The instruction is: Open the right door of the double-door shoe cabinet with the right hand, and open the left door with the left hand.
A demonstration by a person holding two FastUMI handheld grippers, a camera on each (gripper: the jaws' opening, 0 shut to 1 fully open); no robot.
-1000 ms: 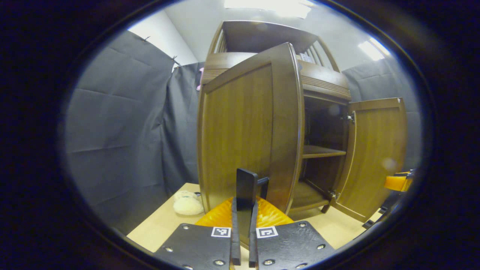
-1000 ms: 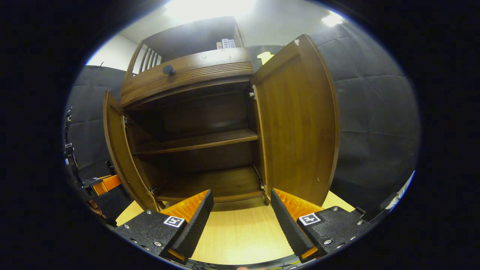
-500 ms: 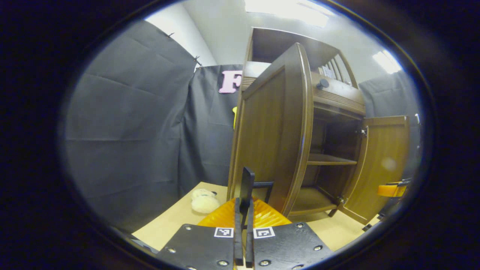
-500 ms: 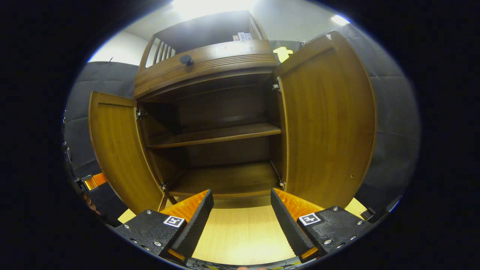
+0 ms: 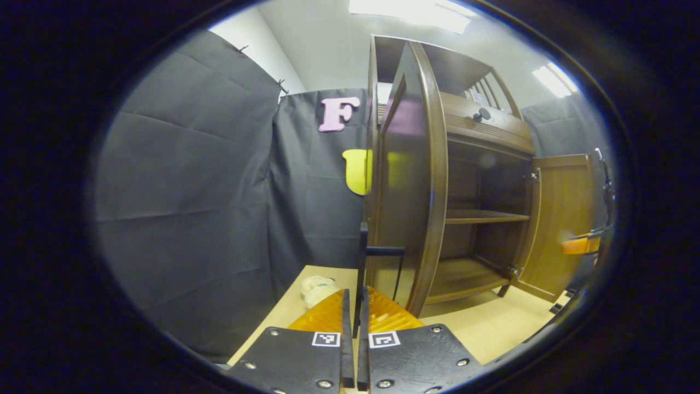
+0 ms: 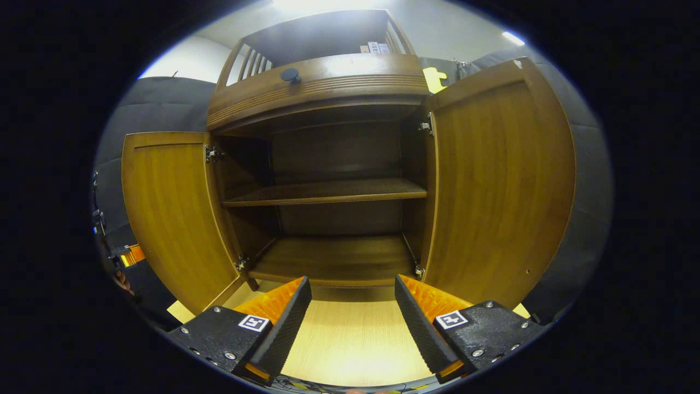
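Pinching the left door's handle w/ left gripper, fingers closed flat on the thin black pull, so the left door swings w/ the hand; it stands edge-on just ahead of the jaws. Right gripper wide open, holding nothing, backed off since right door sits swung out ahead-right of its jaws. Cabinet shelves bare. Looks near done imo.
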